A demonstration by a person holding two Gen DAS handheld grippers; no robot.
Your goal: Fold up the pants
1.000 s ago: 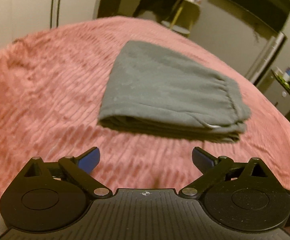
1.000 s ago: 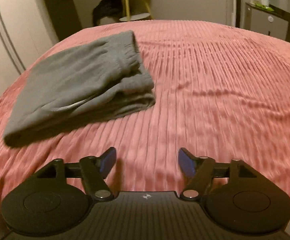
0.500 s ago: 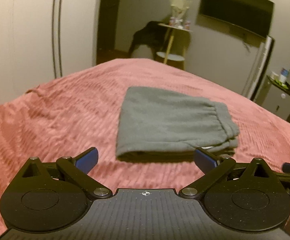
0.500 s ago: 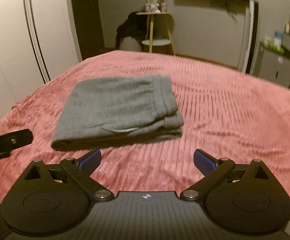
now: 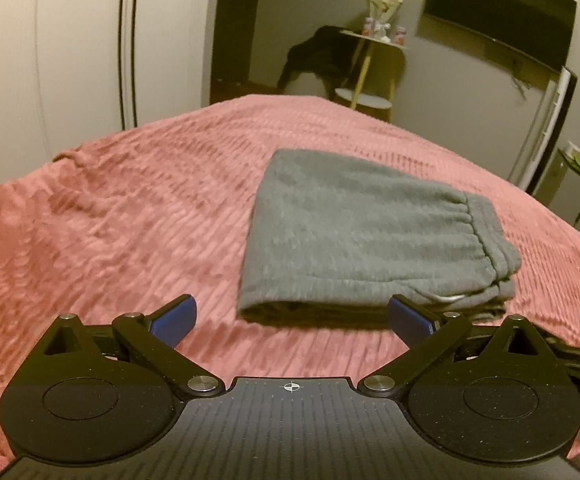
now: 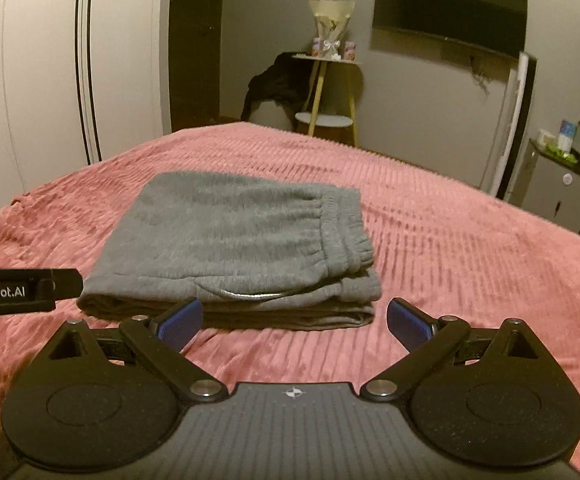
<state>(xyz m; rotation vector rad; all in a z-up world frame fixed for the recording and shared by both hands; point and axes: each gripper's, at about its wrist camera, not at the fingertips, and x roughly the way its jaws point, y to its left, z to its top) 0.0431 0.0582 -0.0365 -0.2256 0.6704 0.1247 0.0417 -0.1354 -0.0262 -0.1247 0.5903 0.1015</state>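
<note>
Grey pants (image 5: 361, 236) lie folded in a compact stack on the pink ribbed bedspread (image 5: 110, 232), waistband at the right end. They show in the right wrist view (image 6: 234, 244) too. My left gripper (image 5: 291, 320) is open and empty, held back from the stack's near edge. My right gripper (image 6: 294, 318) is open and empty, also just short of the near edge. Part of the left gripper's body (image 6: 22, 290) shows at the left edge of the right wrist view.
The bedspread (image 6: 469, 248) spreads wide on all sides of the stack. Beyond the bed stand a small round side table (image 6: 327, 92) with dark clothing draped beside it, white wardrobe doors (image 6: 50, 72), a wall TV (image 6: 449, 8) and a cabinet (image 6: 561, 196) at the right.
Both grippers have pulled back and tilted up from the pants, so more of the room shows. The folded stack has stayed in place. Both stay open.
</note>
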